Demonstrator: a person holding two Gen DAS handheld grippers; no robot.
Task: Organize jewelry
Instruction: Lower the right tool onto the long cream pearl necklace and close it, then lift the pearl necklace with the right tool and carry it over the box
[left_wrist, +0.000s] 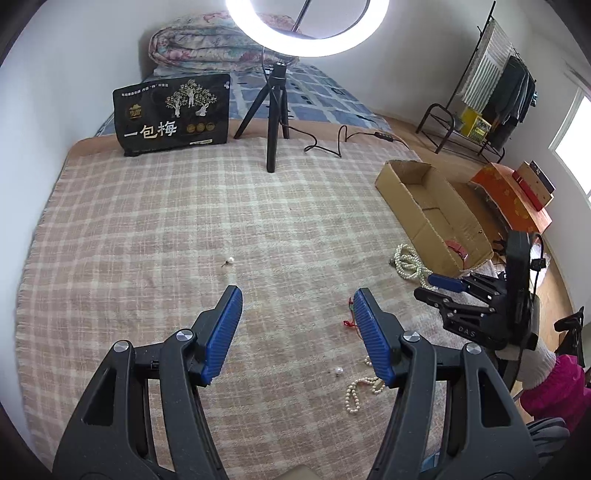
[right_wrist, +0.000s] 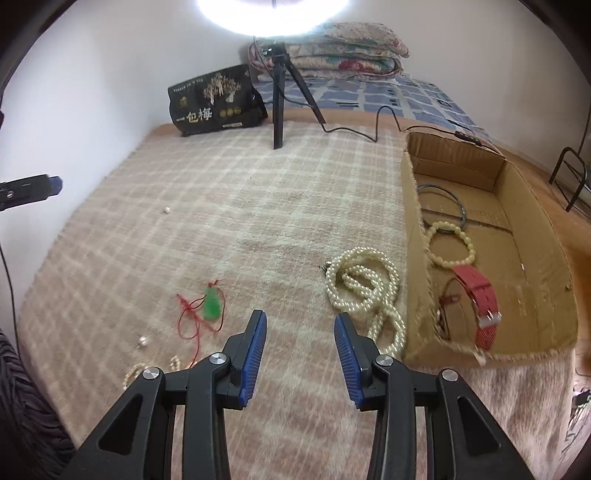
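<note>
While tilted downward, left gripper (left_wrist: 297, 295), jaws apart

Ring light (left_wrist: 306, 33) cropped at top.

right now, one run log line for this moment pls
left tongs open, empty | right tongs open, empty | pearl necklace on blanket | red watch in cardboard box

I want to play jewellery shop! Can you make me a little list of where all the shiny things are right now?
in box: red strap watch, cream bead bracelet, thin dark ring bangle
box: open brown cardboard box
beside box, on blanket: coiled long pearl necklace
on checked pink blanket: green pendant on red cord, loose pearl earring
left gripper: jaws open, empty
right gripper: jaws open, empty
</note>
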